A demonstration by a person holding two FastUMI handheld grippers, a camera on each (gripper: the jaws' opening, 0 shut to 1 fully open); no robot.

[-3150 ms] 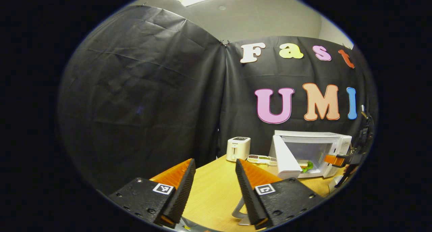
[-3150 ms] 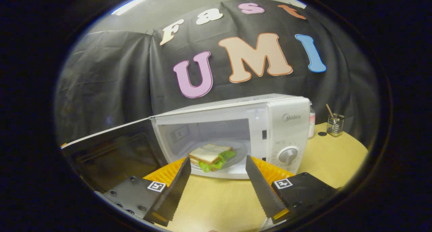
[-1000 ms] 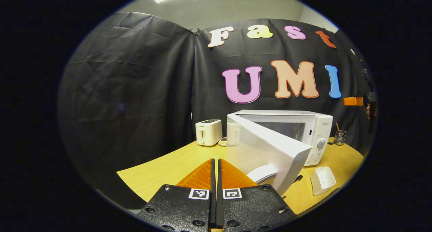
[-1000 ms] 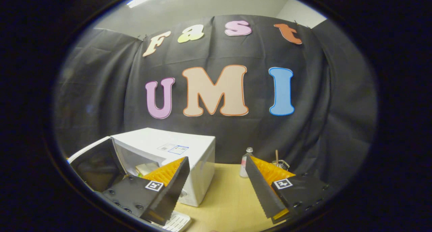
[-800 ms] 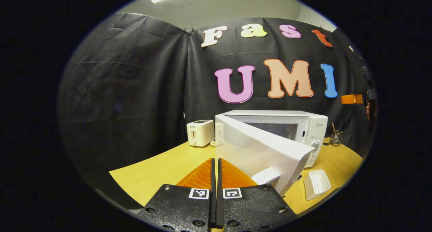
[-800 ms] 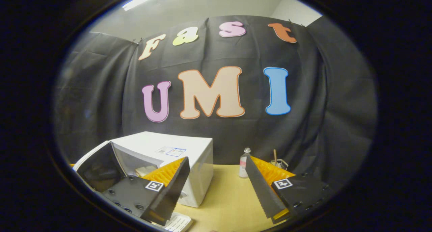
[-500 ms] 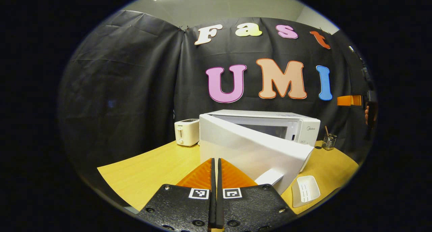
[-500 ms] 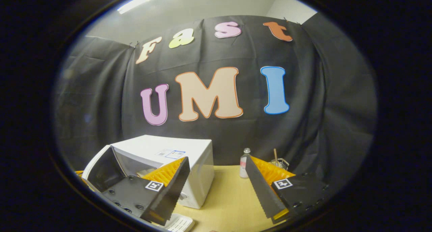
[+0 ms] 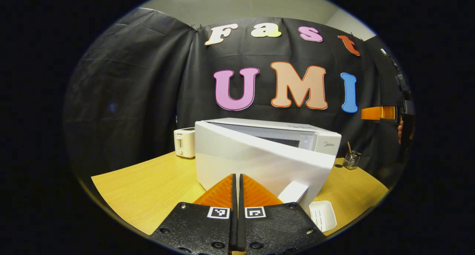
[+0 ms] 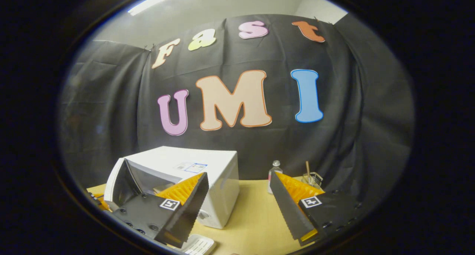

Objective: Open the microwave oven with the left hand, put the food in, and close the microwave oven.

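Note:
The white microwave (image 9: 297, 130) stands mid-table with its door (image 9: 256, 160) ajar, a narrow wedge of the opening showing at the top. My left gripper (image 9: 237, 175) is shut with nothing in it, its tips right at the door's outer face beside the handle (image 9: 294, 192). In the right gripper view my right gripper (image 10: 238, 175) is open, holds nothing and hovers above the table to the right of the microwave (image 10: 185, 164), whose door (image 10: 118, 179) stands slightly out. Door and finger hide the food inside. The left gripper view shows the right gripper (image 9: 378, 113) high at far right.
A cream toaster (image 9: 184, 142) sits left of the microwave. A small white tray (image 9: 323, 215) lies on the wooden table (image 9: 148, 188) near the front. A wire cup with sticks (image 10: 313, 179) and a small bottle (image 10: 274, 169) stand at the back right.
The left gripper, open 3 s ago, has shut and moved in with the door, which has swung from wide open to nearly shut. The right gripper has drawn back from the oven and risen, still open.

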